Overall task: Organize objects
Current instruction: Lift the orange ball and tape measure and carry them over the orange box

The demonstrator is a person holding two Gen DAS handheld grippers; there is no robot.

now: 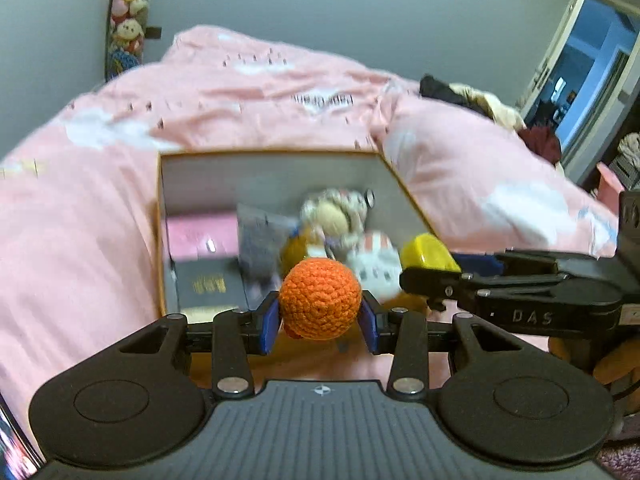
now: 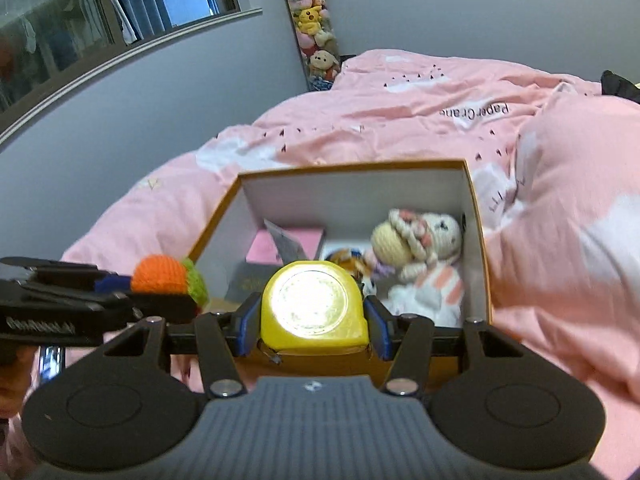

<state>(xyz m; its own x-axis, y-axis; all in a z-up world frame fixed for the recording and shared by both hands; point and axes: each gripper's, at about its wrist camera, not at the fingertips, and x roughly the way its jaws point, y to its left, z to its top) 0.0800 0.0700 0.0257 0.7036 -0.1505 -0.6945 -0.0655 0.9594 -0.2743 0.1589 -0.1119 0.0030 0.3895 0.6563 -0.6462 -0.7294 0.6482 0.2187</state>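
Observation:
An orange crocheted ball (image 1: 319, 298) with a green end (image 2: 196, 280) sits between the blue pads of my left gripper (image 1: 320, 320), which is shut on it. My right gripper (image 2: 314, 326) is shut on a yellow tape measure (image 2: 314, 308). Both hang above the near edge of an open box (image 2: 476, 216) with orange rims and white walls, resting on a pink bed. Inside lie a crocheted doll (image 2: 404, 240), a white and pink knitted toy (image 2: 432, 292), a pink pad (image 2: 296, 240) and a dark booklet (image 1: 208, 284). The right gripper (image 1: 432, 276) shows at the right of the left wrist view.
A pink duvet (image 1: 260, 92) covers the bed around the box, bulging high at the right (image 2: 568, 184). A tall clear tube of plush toys (image 2: 314, 24) stands at the wall. Dark clothes (image 1: 472, 98) lie on the far bed edge. A doorway (image 1: 588, 76) opens at the right.

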